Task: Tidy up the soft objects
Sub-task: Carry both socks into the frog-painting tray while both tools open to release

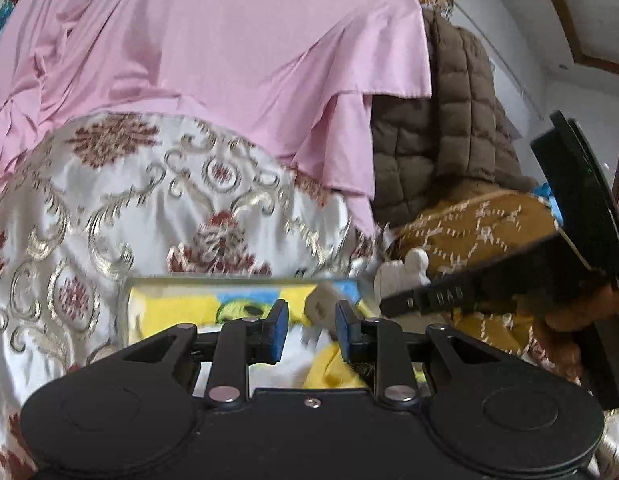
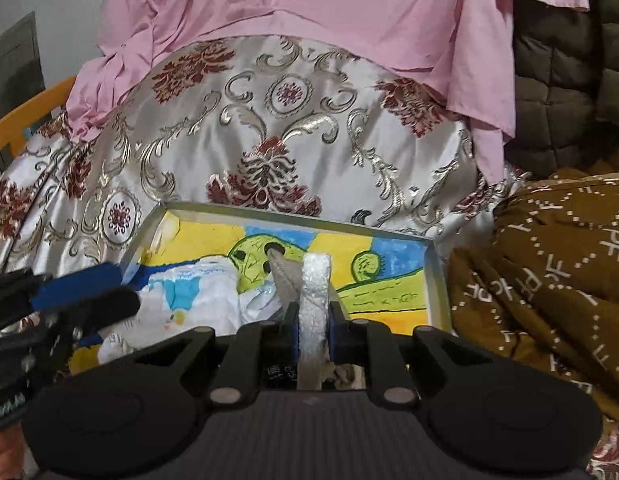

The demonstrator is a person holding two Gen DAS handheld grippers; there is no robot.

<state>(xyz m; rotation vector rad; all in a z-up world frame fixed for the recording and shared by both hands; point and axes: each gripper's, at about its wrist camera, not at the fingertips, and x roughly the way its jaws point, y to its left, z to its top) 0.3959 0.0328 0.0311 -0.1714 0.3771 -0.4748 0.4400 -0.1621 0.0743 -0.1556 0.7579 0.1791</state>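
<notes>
Right gripper is closed down on a white fuzzy soft piece: blue pads press it from both sides, and it stands upright between them with its top sticking out past the fingertips. A beige soft item hangs or lies just behind it, touching it; I can't tell whether the pads catch that one too. From the left wrist view the right gripper comes in from the right edge with the white piece at its tip, over the box's right end.

Left gripper has its jaws a little apart, a narrow gap, nothing between the pads. It points over the near part of the box. In the right wrist view it shows at the left edge, blurred, above the box's left corner.

Shallow box sits on a satin cloth with a gold and red floral pattern; its bottom is a yellow, blue and green drawing. A white crumpled cloth with blue print lies inside at the near left. A yellow soft item shows under the left gripper.

Pink fabric drapes behind the satin cloth. Brown quilted jacket to the right, mustard patterned fabric just beside the box's right wall.
</notes>
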